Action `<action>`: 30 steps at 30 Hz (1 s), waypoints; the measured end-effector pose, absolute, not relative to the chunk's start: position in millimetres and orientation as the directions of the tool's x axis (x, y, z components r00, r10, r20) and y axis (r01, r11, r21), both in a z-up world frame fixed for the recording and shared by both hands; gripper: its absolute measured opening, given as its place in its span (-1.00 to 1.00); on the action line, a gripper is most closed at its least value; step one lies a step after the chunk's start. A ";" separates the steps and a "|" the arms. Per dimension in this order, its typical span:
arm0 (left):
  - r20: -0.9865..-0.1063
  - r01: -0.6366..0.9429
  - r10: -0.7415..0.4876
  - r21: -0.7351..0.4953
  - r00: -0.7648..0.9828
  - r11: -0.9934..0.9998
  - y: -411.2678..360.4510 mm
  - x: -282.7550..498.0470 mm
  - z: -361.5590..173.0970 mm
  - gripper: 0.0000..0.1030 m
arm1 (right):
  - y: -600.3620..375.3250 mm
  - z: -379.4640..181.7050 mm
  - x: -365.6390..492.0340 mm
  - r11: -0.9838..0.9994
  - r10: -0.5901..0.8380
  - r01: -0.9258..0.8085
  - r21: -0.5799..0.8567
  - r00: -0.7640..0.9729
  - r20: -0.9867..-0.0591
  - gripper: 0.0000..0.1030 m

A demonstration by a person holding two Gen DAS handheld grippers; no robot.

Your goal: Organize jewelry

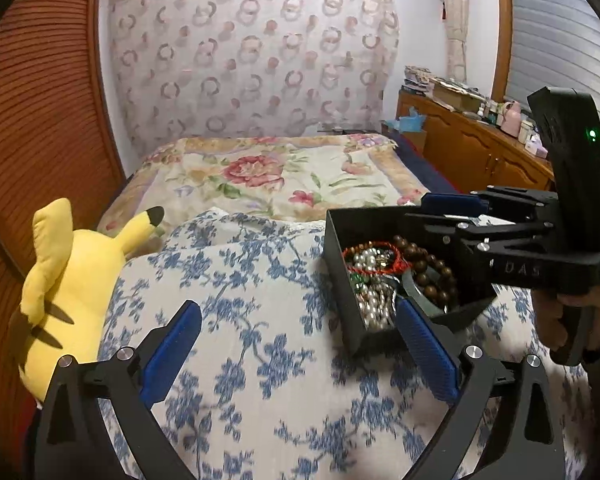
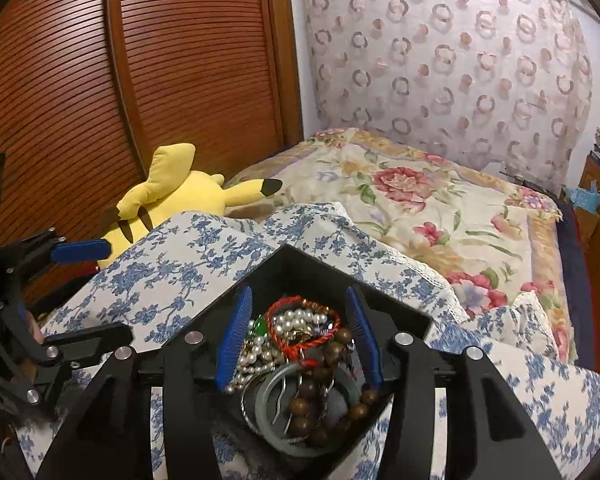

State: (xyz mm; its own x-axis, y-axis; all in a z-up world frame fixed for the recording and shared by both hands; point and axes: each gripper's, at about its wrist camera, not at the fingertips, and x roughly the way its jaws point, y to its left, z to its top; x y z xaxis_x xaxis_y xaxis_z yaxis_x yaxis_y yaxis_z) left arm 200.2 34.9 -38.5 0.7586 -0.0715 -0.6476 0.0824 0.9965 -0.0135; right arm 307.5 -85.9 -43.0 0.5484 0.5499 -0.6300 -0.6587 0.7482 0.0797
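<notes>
On the bed [image 1: 260, 184], the right claw [image 2: 298, 336] hangs half-open over the jewelry box [image 2: 396, 304], holding nothing; the left claw [image 1: 300, 356] gapes empty.

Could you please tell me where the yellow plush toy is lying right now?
The yellow plush toy lies at the left edge of the bed, against the wooden slatted wardrobe and beside the blue-flowered pillow; the right wrist view shows it upper left.
</notes>
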 end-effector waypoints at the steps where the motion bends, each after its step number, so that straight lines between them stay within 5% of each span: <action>1: -0.644 0.080 -0.068 -0.010 0.762 0.997 34.4 194.2 -37.4 0.85 | -90.0 -41.1 300.5 0.758 0.543 -0.648 0.079 0.559 -0.627 -0.01; 3: -0.638 0.075 -0.062 -0.006 0.767 0.997 32.9 183.3 -35.6 0.85 | -98.4 -37.7 289.5 0.774 0.534 -0.628 0.083 0.576 -0.619 0.00; 8: -0.629 0.085 -0.068 -0.003 0.775 0.996 24.5 151.5 -31.0 0.85 | -128.8 -29.6 240.6 0.842 0.471 -0.536 0.069 0.665 -0.580 0.46; 16: -0.582 0.077 -0.068 -0.009 0.810 0.997 16.1 101.0 -22.0 0.85 | -175.7 -18.7 159.6 0.899 0.417 -0.427 0.104 0.757 -0.503 0.93; 30: -0.537 0.049 -0.047 -0.010 0.843 0.999 3.4 58.0 -6.5 0.85 | -196.8 -4.8 82.8 0.943 0.327 -0.320 0.091 0.844 -0.425 0.95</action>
